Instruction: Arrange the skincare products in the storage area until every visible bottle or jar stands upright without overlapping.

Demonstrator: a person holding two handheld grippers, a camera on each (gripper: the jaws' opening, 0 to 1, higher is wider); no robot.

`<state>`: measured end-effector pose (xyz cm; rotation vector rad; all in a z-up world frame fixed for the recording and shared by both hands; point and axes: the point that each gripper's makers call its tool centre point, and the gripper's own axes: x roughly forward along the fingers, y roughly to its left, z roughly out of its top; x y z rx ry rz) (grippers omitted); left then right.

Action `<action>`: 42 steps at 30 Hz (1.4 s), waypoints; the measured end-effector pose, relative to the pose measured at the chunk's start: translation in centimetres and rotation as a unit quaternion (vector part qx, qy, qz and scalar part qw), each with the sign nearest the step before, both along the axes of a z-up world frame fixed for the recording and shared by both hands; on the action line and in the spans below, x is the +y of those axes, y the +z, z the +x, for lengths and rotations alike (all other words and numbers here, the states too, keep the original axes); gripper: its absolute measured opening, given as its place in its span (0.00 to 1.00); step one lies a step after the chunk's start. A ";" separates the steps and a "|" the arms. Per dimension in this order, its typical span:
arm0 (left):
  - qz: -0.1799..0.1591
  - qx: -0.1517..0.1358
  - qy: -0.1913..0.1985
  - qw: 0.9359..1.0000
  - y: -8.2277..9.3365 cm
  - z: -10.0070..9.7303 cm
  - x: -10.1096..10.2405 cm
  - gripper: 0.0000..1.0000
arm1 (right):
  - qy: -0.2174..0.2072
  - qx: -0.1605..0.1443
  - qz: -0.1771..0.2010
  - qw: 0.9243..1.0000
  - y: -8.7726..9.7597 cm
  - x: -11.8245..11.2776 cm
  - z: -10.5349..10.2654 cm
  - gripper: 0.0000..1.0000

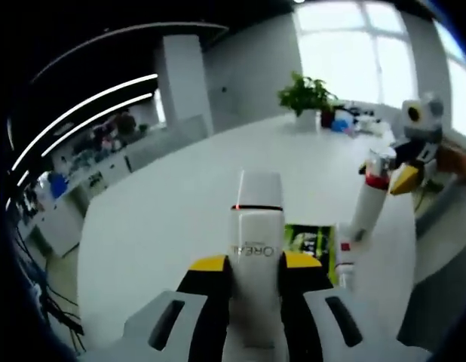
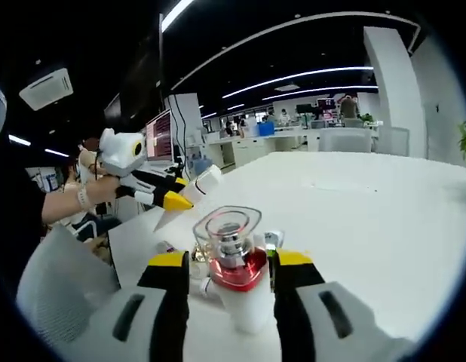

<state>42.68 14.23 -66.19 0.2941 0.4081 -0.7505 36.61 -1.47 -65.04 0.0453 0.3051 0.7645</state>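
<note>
Potted plant [image 1: 307,96] on white table [image 1: 180,196]

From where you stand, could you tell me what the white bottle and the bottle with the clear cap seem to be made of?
The white bottle, held in the left gripper, looks like opaque plastic with a soft satin sheen and printed lettering. The bottle with the clear cap, held in the right gripper, has a see-through cap over a red section and a white body; glass or hard clear plastic, I cannot tell which.

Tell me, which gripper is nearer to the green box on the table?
Left. The left gripper, shut on the white L'Oreal bottle, is just in front of the green box. The right gripper holds the red-capped bottle beside it, farther off.
</note>
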 end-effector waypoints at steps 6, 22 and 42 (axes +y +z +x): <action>-0.032 0.008 0.005 0.999 0.0 -0.7 -1.1 0.21 | -0.015 -0.016 0.027 0.999 1.2 -0.4 0.3 0.46; -0.023 0.019 -0.032 0.999 -1.2 -3.2 -2.7 0.21 | -0.034 -0.064 0.040 0.997 3.2 -0.3 0.4 0.44; -0.025 -0.006 0.000 1.000 0.1 -2.5 -1.3 0.22 | 0.018 -0.098 0.089 0.991 7.1 8.3 -1.6 0.40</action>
